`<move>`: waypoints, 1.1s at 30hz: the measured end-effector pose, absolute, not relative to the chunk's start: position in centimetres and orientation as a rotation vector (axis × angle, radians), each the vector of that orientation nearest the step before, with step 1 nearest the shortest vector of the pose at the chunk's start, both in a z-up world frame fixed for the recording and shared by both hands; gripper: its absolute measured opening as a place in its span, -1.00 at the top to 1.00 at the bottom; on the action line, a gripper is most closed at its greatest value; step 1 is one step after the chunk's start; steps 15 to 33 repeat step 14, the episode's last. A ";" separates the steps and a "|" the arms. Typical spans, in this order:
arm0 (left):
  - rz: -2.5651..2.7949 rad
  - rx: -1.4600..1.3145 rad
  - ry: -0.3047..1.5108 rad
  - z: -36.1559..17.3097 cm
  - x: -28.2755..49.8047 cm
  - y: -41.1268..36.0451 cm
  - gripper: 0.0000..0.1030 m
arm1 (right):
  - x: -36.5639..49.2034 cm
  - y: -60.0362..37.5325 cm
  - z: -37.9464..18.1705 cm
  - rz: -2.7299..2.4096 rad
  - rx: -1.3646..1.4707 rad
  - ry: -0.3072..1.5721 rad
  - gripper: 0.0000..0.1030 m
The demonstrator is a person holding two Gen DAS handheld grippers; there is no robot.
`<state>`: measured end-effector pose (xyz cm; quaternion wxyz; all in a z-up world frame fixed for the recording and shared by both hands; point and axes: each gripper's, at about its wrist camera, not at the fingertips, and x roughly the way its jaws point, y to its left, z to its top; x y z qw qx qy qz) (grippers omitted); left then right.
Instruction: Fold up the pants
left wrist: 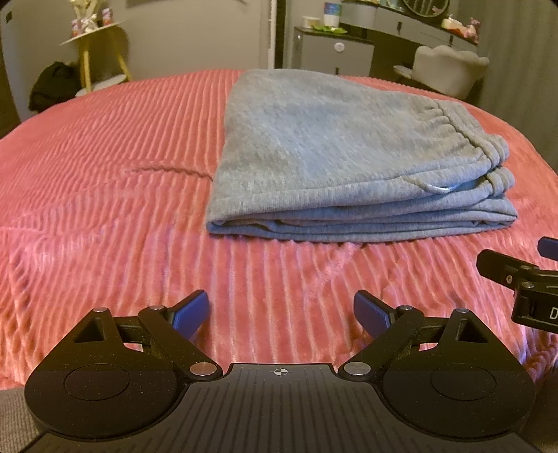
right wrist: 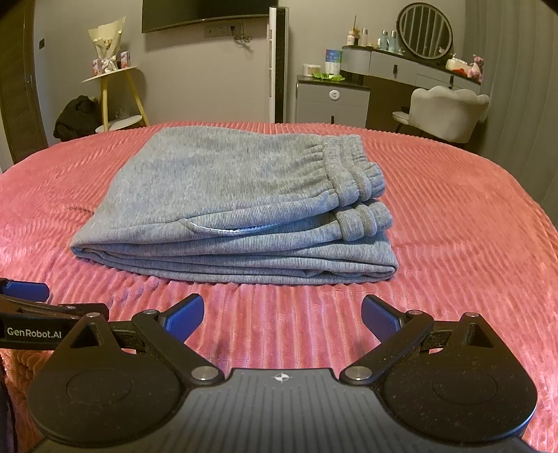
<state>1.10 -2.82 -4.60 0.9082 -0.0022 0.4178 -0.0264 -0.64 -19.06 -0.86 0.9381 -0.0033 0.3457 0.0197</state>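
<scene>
Grey sweatpants (left wrist: 324, 153) lie folded in a thick stack on the pink ribbed bedspread (left wrist: 104, 181), elastic waistband at the right. They also show in the right wrist view (right wrist: 230, 202). My left gripper (left wrist: 280, 313) is open and empty, hovering over the bedspread short of the pants' near edge. My right gripper (right wrist: 282, 315) is open and empty, also short of the near edge. Each gripper shows at the side of the other's view: the right one (left wrist: 516, 275) and the left one (right wrist: 24, 296).
The pink bedspread (right wrist: 453, 223) covers the bed. Beyond it stand a yellow-legged side table (right wrist: 115, 90), a dark bag on the floor (right wrist: 76, 118), a grey cabinet (right wrist: 331, 101), a vanity with a round mirror (right wrist: 423, 31) and a light chair (right wrist: 446, 111).
</scene>
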 end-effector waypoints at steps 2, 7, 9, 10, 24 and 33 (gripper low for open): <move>-0.057 -0.003 0.863 -4.6 1.1 -2.9 -0.83 | -0.6 -19.1 -0.9 0.040 -0.005 0.704 -0.89; -0.064 -0.005 0.858 -4.6 1.0 -2.9 -0.83 | -0.7 -19.0 -0.8 0.037 0.000 0.701 -0.89; -0.067 -0.011 0.846 -4.5 1.0 -2.8 -0.83 | -0.8 -19.0 -0.8 0.037 0.000 0.700 -0.89; -0.068 -0.014 0.842 -4.5 0.9 -2.7 -0.83 | -0.8 -19.0 -0.8 0.037 -0.001 0.699 -0.89; -0.064 -0.009 0.847 -4.6 1.0 -2.7 -0.83 | -0.8 -19.0 -0.7 0.035 -0.001 0.695 -0.89; -0.064 -0.009 0.847 -4.6 1.0 -2.7 -0.83 | -0.8 -19.0 -0.7 0.035 -0.001 0.695 -0.89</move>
